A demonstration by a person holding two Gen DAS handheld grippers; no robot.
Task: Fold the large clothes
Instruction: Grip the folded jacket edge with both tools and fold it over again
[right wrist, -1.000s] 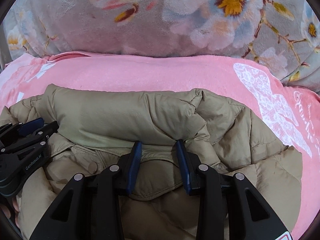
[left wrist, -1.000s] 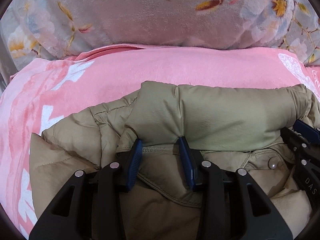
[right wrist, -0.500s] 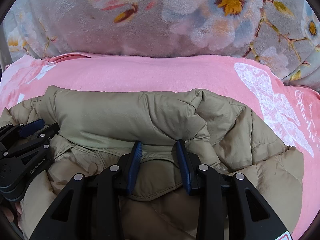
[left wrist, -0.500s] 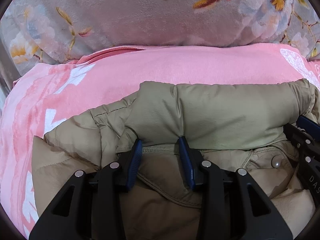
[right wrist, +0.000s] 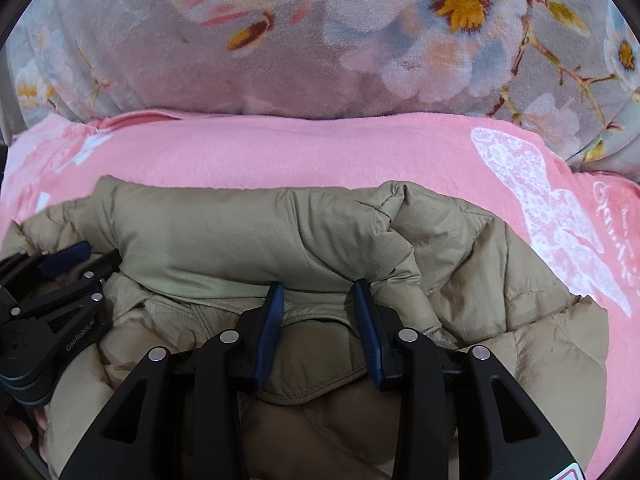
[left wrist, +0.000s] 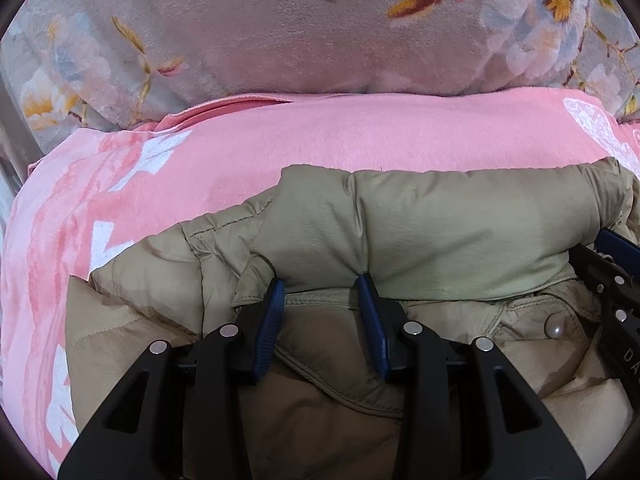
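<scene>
Left wrist view: the left gripper [left wrist: 320,292] sits low centre, jaws apart over the tan padded jacket [left wrist: 440,232] on the pink blanket [left wrist: 340,136]. Right gripper [right wrist: 318,294], same story: blue fingers parted, tips against the jacket's rolled collar [right wrist: 224,232] mid-frame.

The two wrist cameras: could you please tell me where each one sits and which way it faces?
Left wrist: sits on the left hand-held gripper, looking forward and down at the tan puffer jacket on the pink blanket; own fingers show.
Right wrist: sits on the right hand-held gripper, facing likewise; own fingers show.
Shared: jacket, blanket, floral quilt; each sees the other gripper at its edge.
</scene>
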